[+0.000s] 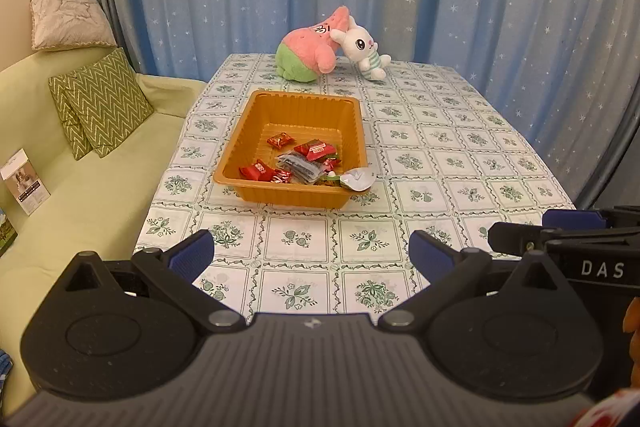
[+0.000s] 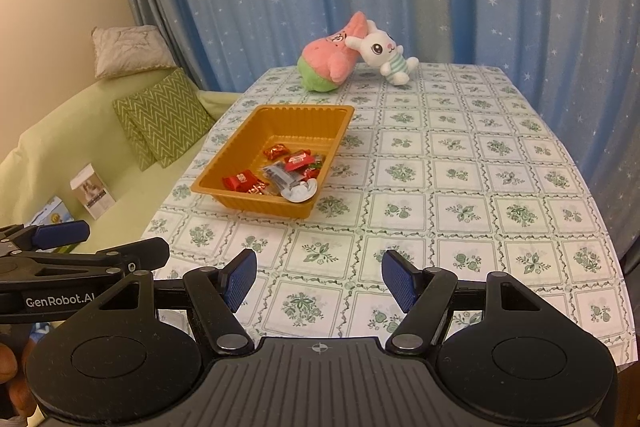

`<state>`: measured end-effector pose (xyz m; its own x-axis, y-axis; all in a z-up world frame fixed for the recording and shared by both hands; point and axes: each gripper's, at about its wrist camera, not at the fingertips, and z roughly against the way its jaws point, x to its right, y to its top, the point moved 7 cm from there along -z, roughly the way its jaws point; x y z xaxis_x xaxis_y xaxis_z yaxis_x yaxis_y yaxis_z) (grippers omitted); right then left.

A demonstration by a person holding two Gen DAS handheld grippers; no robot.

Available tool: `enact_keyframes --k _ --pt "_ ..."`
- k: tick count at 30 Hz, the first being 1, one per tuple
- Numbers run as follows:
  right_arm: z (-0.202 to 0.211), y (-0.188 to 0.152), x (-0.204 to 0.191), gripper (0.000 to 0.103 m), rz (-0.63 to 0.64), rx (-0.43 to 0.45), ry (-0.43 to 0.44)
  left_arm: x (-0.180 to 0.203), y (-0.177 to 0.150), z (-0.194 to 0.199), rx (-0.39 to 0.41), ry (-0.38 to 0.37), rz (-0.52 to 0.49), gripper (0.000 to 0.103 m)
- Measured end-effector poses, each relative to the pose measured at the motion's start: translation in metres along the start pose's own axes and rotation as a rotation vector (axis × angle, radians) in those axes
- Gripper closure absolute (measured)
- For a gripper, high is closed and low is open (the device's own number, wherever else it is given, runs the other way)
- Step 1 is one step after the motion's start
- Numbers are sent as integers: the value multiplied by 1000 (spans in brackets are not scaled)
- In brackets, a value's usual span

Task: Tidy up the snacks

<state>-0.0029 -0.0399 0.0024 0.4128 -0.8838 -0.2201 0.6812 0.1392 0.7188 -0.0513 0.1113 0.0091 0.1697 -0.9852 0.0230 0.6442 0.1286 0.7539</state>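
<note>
Both tongs hang side by side above the near edge of the worktop [image 1: 460, 147], each tilted downward toward the floral cloth. The left tongs [image 1: 311, 251] stand wide apart with only tablecloth showing between their blue pads, gripping nothing. The right tongs [image 2: 319, 279] are likewise parted, a little narrower, and empty; from the left wrist view their black fingers show at 3 o'clock, and from the right wrist view the left pair shows at 9 o'clock.

The orange plastic tray [image 1: 296, 107] sits on the worktop toward 12 o'clock of the left tongs and toward 11 o'clock of the right tongs, well apart from both. In its near half lie the wrapped snacks [image 1: 298, 163]: red candy wrappers, a dark sachet and a silvery white wrapper [image 1: 358, 179] resting over the near right rim.

Beyond the tray, at the far edge, a pink and green plush star [image 1: 310, 49] leans against a white plush rabbit [image 1: 366, 49]. A green sofa [image 1: 80, 187] with zigzag cushions [image 1: 104, 103] lies at 9 o'clock.
</note>
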Motion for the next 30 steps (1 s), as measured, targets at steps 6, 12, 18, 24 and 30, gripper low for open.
enact_keyframes --k 6,12,18,24,30 --pt "1 1 1 34 -3 4 -2 -2 0 1 2 2 5 0" --pt "1 1 1 34 -5 5 -1 -2 -1 1 1 -1 6 0" --pt "2 2 1 34 -7 4 -1 -1 -1 1 1 0 4 0" --pt "2 2 3 34 -9 5 -2 -1 -2 1 2 0 5 0" --pt "2 2 3 34 -10 4 -2 -1 -2 1 1 1 5 0"
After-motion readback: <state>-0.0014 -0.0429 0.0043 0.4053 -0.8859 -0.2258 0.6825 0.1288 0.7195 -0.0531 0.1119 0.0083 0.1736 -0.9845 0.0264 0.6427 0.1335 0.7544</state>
